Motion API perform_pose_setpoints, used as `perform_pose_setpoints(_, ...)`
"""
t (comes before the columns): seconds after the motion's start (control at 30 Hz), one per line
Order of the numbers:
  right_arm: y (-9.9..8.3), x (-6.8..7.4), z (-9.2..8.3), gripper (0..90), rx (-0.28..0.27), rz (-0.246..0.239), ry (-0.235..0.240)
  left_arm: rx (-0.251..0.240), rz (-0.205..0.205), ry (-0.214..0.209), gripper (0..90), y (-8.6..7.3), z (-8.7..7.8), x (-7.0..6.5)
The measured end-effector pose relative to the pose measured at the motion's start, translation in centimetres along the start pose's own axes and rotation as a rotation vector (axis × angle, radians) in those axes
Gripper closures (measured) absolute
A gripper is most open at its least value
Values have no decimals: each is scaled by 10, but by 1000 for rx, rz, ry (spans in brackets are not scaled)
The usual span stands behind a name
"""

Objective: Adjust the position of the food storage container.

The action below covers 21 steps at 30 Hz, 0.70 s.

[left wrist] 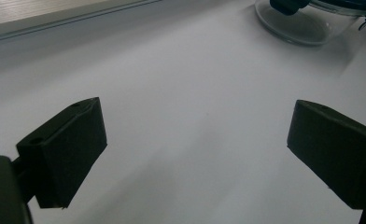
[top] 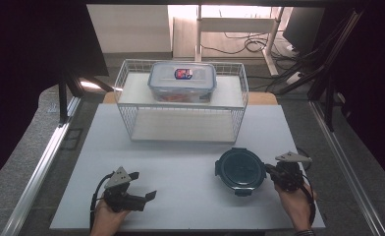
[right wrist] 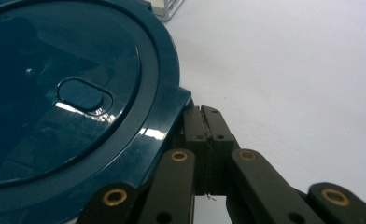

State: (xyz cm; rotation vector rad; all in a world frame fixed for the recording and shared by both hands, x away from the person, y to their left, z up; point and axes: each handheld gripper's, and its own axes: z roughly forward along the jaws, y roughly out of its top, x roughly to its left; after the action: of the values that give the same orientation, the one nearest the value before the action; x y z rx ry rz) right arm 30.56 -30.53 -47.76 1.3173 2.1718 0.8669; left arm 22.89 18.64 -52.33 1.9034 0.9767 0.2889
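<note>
Near the front of the white table, on the near side of the wire basket, the round dark-lidded container sits with the right gripper at its right edge; the right gripper view shows those jaws pressed together against a tab of the teal lid, though whether they pinch it I cannot tell. Well left of the container, the left gripper hovers, and the left gripper view shows its jaws wide apart with bare table between them and the container's clear glass wall, which the high view does not show. Inside the basket, on its upper shelf, stands a rectangular clear box.
</note>
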Motion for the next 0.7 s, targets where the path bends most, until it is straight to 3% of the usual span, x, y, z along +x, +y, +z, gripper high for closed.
perform_pose_setpoints(0.03,1,-1,0,895,-11,18,13,1,-1,0,42,0,1,0)
perform_pose_setpoints(0.17,2,3,2,896,-13,7,7,5,5,-1,42,0,1,-1)
perform_pose_setpoints(0.27,4,7,4,896,-13,7,36,4,5,-2,42,0,2,-1)
perform_pose_setpoints(0.3,6,14,7,896,-15,4,63,5,3,-3,42,0,2,0)
perform_pose_setpoints(0.7,15,60,14,896,-12,-51,180,8,-3,-1,47,0,2,0)
